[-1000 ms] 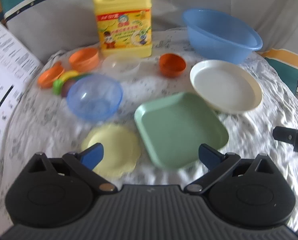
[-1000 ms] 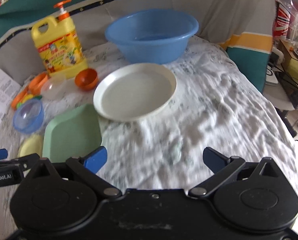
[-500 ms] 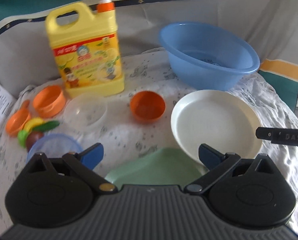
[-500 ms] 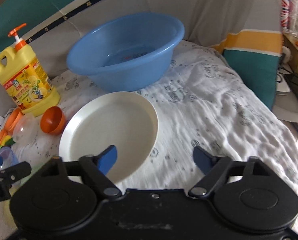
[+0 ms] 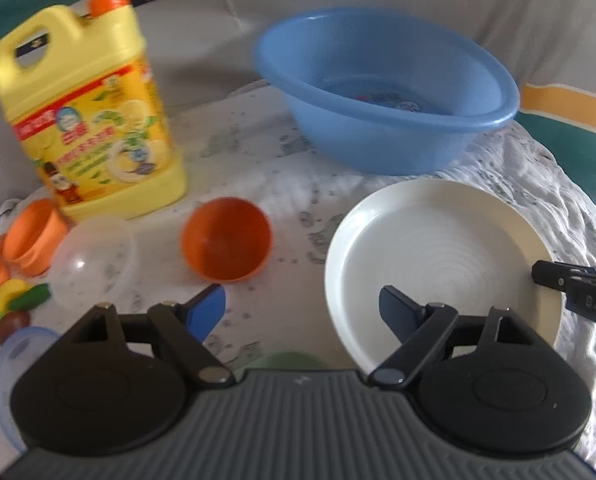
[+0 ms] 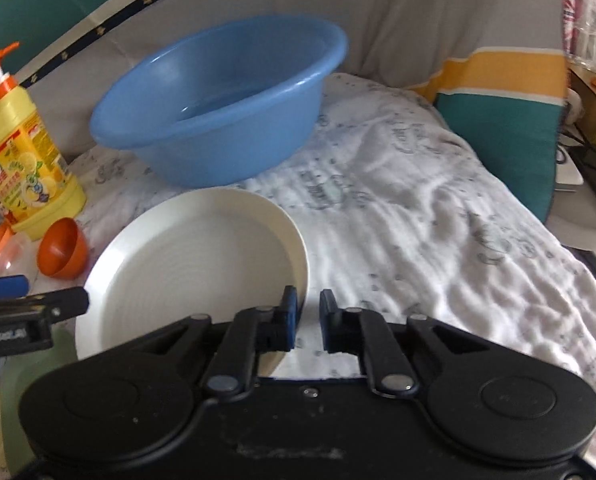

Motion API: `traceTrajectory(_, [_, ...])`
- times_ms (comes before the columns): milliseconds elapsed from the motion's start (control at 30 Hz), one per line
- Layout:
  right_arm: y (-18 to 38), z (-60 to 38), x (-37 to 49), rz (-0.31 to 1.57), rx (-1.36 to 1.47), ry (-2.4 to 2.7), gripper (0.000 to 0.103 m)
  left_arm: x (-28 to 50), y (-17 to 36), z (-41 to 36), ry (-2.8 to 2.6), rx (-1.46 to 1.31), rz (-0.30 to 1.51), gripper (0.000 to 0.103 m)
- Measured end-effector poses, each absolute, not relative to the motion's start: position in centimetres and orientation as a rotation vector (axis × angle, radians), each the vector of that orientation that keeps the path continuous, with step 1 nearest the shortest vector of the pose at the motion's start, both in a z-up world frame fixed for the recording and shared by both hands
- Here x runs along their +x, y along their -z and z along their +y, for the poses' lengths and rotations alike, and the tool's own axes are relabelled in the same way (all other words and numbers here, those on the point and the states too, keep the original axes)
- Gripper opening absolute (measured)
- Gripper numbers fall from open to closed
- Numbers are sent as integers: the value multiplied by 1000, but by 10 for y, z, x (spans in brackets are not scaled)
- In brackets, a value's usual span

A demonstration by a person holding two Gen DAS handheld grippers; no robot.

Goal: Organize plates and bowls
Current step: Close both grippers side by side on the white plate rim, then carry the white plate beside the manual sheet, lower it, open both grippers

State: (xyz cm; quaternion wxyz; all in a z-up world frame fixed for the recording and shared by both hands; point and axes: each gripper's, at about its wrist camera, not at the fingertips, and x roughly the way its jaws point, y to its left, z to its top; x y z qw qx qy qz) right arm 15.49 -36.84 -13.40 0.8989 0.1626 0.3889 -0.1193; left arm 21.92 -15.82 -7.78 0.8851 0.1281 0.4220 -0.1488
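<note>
Pushing both claws forward since a second ago, crowding the white plate (image 6: 193, 264) and leaving only a sliver of green plate (image 5: 289, 360) at bottom centre of the left view. Closing right claw (image 6: 308, 300) on the plate's near right rim, pinching it between pads almost together. Narrowing left claw (image 5: 301, 296) too, keeping it wide with nothing between, hovering just short of orange bowl (image 5: 225, 240). Judging task as barely starting: first grab happening, plate lying flat mid-frame, nothing stacked yet. Leaving to sort: orange bowl, clear bowl (image 5: 93, 260), blue bowl (image 5: 13, 360) at lower left, orange cups (image 5: 33, 236) at left edge, green plate. Guessing blue basin (image 6: 225, 148) at upper centre as a possible destination. Resting everything on a surface (image 6: 438, 240) draped in wrinkled white printed cloth. Noting detergent bottle (image 5: 89, 120) at upper left, grey drape with teal and yellow stripe behind, clutter at upper right of right view.
</note>
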Motion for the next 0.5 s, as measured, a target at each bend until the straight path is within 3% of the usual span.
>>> traceTrajectory(167, [137,-376,146,801,367,235,12,223,90,-183,353,325,899,83])
traceTrajectory(400, [139,-372,143,782,335,228,14,226,97,-192,416,308,926,48])
traceTrajectory(500, [139,-365,144,776,301,233,17,224,98,-195,415,325,910,49])
